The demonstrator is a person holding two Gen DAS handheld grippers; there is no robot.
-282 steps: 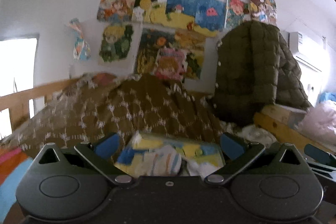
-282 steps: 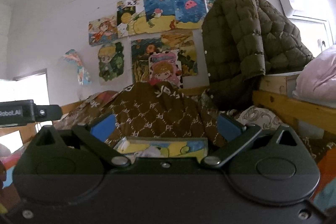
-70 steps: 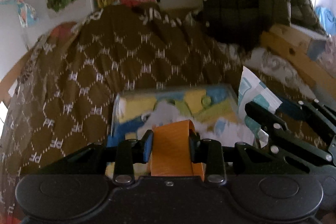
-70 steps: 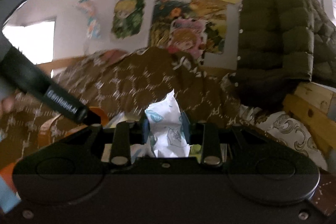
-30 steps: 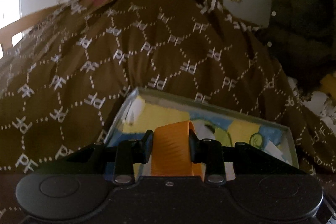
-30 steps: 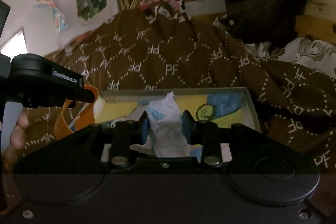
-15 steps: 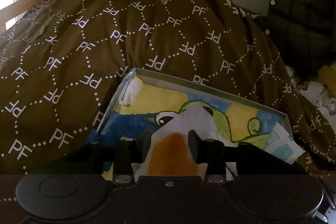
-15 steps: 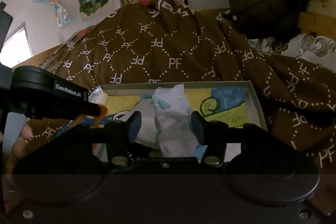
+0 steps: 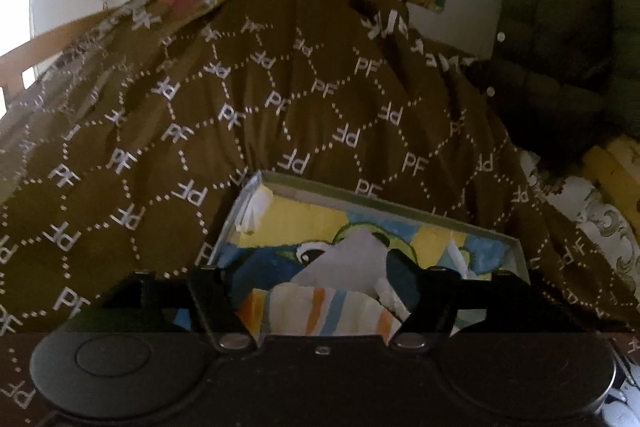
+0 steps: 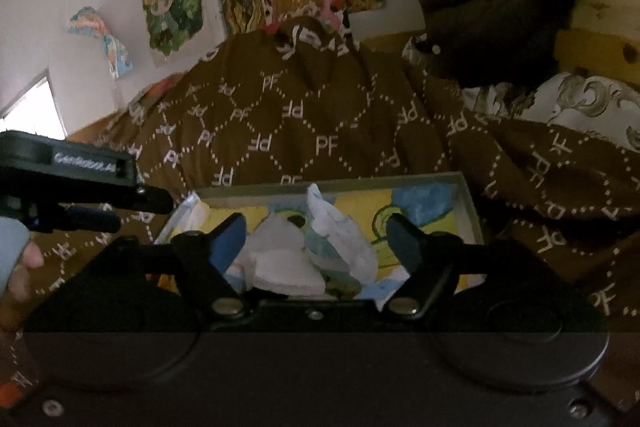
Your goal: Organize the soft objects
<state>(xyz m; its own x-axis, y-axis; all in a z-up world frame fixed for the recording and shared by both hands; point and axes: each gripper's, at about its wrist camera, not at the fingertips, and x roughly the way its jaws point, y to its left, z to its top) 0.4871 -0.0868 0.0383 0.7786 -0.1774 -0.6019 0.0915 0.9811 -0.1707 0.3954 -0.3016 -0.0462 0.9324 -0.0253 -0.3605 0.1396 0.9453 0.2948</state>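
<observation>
Left wrist view: left gripper (image 9: 322, 279) at bottom center, jaws spread wide, gripping nothing. Striped sock (image 9: 320, 313) w/ orange and blue bands lies between the jaws, low in frame, inside the box (image 9: 384, 201). A pale cloth (image 9: 352, 255) sits just behind it. Brown blanket (image 9: 280, 99) fills the middle.

Right wrist view: right gripper (image 10: 316, 237) at bottom center, jaws also spread, empty. White patterned cloth (image 10: 336, 231) rests in the box (image 10: 466, 195) between the jaws, beside a plain white piece (image 10: 280, 259). Left gripper (image 10: 104, 195) at left edge, over the blanket (image 10: 320, 115).
</observation>
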